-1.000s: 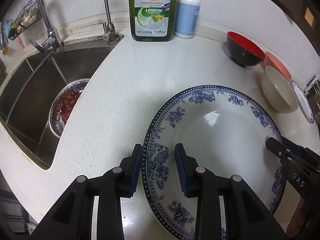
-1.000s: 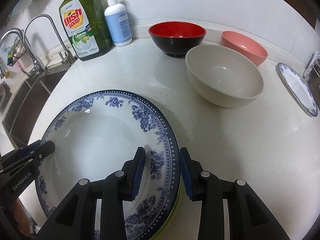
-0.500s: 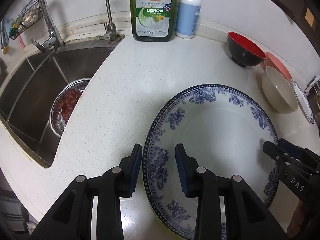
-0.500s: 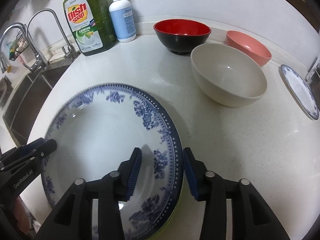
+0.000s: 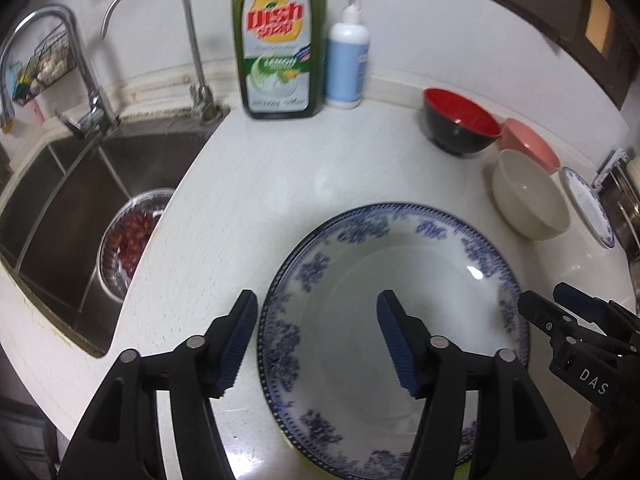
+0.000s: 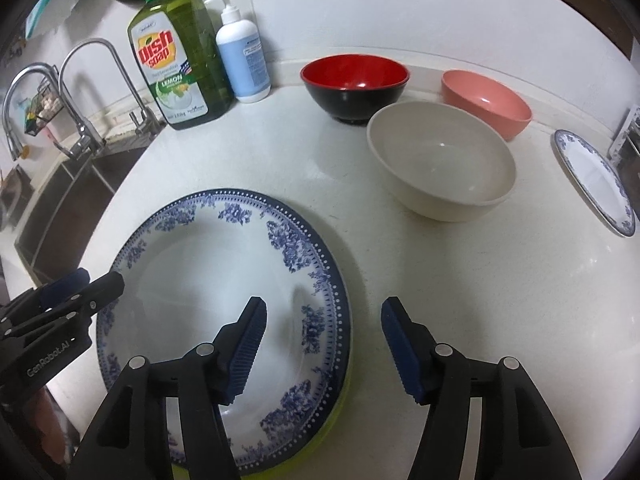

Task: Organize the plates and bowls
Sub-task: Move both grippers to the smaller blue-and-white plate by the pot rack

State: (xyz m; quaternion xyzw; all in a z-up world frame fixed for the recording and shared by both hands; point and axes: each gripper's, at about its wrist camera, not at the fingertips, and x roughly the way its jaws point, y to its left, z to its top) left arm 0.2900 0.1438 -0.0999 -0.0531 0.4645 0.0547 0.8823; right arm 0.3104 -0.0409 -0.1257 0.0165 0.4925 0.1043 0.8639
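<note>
Both claws, left claw (image 5: 316, 338) and right claw (image 6: 324, 344), have just opened wide, releasing the blue-patterned plate (image 6: 200, 280).

Left tongs (image 5: 316, 338) and right tongs (image 6: 324, 344) just opened, empty.

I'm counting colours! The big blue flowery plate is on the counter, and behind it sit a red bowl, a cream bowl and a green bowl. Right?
Almost. The third bowl is pink, not green, as the right wrist view shows. The blue flowery plate does lie on the counter, with the red bowl and cream bowl behind it.
</note>
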